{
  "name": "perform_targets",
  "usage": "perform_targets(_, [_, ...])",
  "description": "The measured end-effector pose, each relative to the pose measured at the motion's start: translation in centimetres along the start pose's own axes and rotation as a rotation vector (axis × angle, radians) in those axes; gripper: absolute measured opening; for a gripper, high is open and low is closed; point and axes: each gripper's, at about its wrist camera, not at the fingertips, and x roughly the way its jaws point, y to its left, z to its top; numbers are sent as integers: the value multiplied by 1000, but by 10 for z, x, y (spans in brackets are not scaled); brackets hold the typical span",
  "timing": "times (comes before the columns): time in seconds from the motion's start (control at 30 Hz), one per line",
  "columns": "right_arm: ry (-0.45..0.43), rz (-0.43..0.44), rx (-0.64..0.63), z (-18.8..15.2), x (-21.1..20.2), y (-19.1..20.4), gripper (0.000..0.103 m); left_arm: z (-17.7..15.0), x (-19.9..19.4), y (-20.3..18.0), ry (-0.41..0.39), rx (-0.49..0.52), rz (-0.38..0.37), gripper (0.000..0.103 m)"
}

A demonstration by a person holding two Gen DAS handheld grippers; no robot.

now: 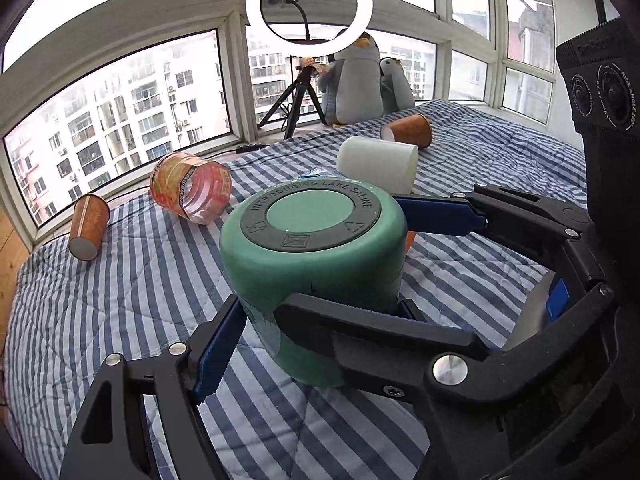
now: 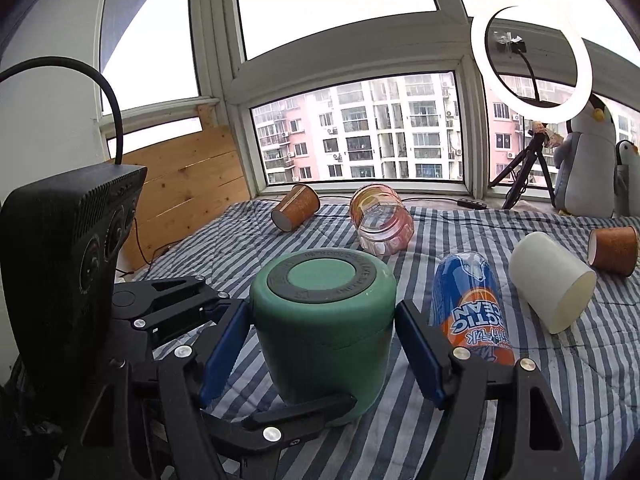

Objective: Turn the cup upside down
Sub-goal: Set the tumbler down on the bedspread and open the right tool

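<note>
Your green cylindrical cup with the dark grey base ring (image 2: 324, 320) stands upside down on the blue-and-white striped quilt (image 2: 520, 400), base uppermost. Your right gripper (image 2: 320, 352) brackets it: blue pads (image 2: 420, 356) spread either side, slight gaps visible, not clamped. Your left gripper (image 1: 320, 320) also has its tongs apart around the cup; whether its near pad touches the wall, I cannot tell. Just beside the cup stands an inverted blue-and-orange drinks can (image 2: 472, 304). Lying on their sides nearby: a white plastic tumbler (image 2: 552, 284), a clear pink-labelled jar (image 2: 382, 220), and a brown paper cup (image 2: 296, 206).
</note>
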Motion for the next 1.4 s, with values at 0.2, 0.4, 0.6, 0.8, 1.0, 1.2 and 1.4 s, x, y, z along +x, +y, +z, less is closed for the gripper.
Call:
perform_targets(0.2, [-3, -10, -51, -4, -4, 11, 72, -8, -3, -2, 16, 3, -3, 80])
perform_targets(0.4, [-6, -10, -63, -6, -7, 14, 72, -8, -3, -1, 16, -19, -8, 81])
perform_targets(0.6, [-15, -20, -64, -4, -8, 13, 72, -5, -3, -1, 7, -23, -2, 85])
perform_targets(0.8, [-24, -18, -57, -4, -9, 12, 77, -6, -5, 2, -1, -30, 11, 92])
perform_targets(1.0, [-32, -18, -56, -4, -11, 13, 80, -9, -11, 6, 2, -45, 21, 94])
perform_targets(1.2, [-51, -23, -37, -3, -22, 11, 83, -17, -28, 4, -4, -43, 38, 96])
perform_targets(1.4, [-88, -36, -18, -7, -48, 7, 85, -31, -53, -2, -38, -39, 66, 96])
